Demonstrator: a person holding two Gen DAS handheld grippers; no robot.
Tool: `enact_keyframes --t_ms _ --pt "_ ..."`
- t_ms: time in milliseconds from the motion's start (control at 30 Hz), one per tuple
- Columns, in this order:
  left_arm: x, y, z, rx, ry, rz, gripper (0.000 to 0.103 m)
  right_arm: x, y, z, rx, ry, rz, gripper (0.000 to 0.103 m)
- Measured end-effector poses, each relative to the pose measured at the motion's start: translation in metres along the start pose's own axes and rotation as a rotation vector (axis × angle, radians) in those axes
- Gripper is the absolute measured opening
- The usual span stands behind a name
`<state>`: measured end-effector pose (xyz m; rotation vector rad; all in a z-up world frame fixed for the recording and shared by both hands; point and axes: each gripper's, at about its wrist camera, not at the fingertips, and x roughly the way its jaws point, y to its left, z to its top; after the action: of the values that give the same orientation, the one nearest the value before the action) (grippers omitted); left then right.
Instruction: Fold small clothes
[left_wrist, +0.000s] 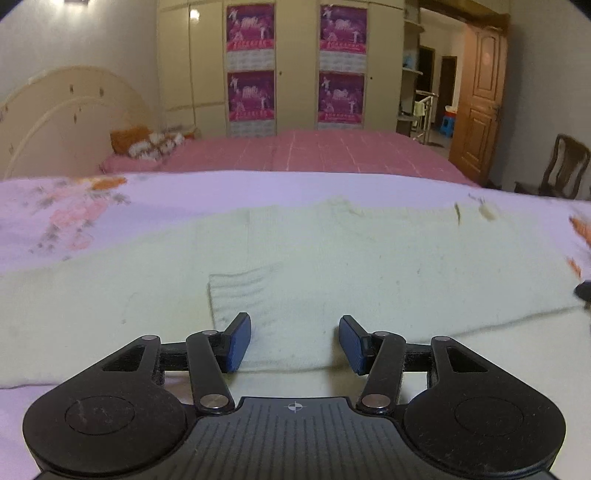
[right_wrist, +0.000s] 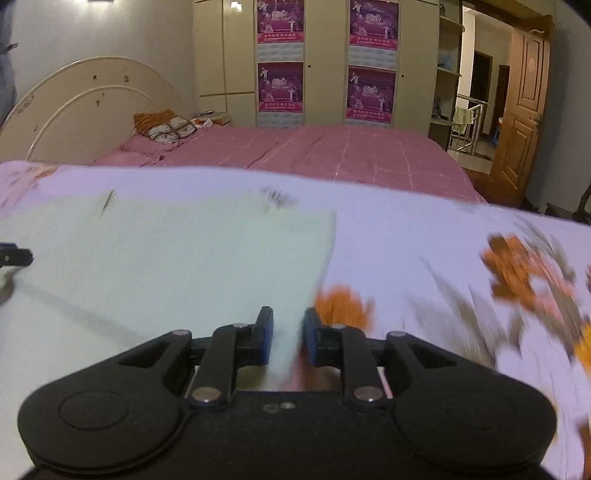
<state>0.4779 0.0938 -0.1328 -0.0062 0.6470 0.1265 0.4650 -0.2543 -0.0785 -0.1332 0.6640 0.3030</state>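
Now the pale knit sweater (left_wrist: 332, 251) lies flat on the floral-covered surface (left_wrist: 55, 218). Left claw (left_wrist: 294, 343) gapes wide over its hem; right claw (right_wrist: 287, 334) clamps its edge.

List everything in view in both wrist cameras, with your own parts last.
garment: one, pale cream knit, flat on the floral sheet, ribbed cuff near the left gripper
floral sheet: one, lilac with orange flowers, under the garment
bed: one, pink checked cover, behind the sheet
pillows: orange and patterned, count unclear, at the headboard
headboard: one, cream, arched, far left
wardrobe: one, beige, back wall
posters: four, purple, on the wardrobe
door: one, brown wood, open, right
chair: one, dark wood, far right
left gripper: black, blue fingers apart over the garment's near edge
right gripper: black, blue fingers closed on the garment's right edge
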Motion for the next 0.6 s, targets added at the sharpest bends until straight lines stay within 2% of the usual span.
enact_keyframes --t_ms 100,167,267,367,500,600 --pt "-0.026 0.015 -0.002 -0.083 -0.049 0.005 0.053 -0.013 0.000 -0.003 0.045 -0.034 -0.023 0.024" --pt "-0.047 0.044 -0.010 -0.179 -0.081 0.022 0.053 -0.026 -0.002 0.001 0.098 -0.068 0.002 0.024" --pt "-0.064 0.103 -0.031 -0.324 -0.067 0.079 0.053 -0.038 0.000 0.003 0.100 -0.074 0.019 0.024" --pt "-0.080 0.179 -0.060 -0.547 -0.046 0.153 0.053 -0.044 0.002 -0.001 0.110 -0.053 0.031 0.024" --pt "-0.105 0.260 -0.095 -0.836 -0.104 0.250 0.053 -0.044 0.005 -0.007 0.146 -0.020 0.036 0.024" --pt "-0.113 0.299 -0.112 -0.981 -0.156 0.222 0.053 -0.045 0.017 -0.005 0.154 -0.014 0.057 0.024"
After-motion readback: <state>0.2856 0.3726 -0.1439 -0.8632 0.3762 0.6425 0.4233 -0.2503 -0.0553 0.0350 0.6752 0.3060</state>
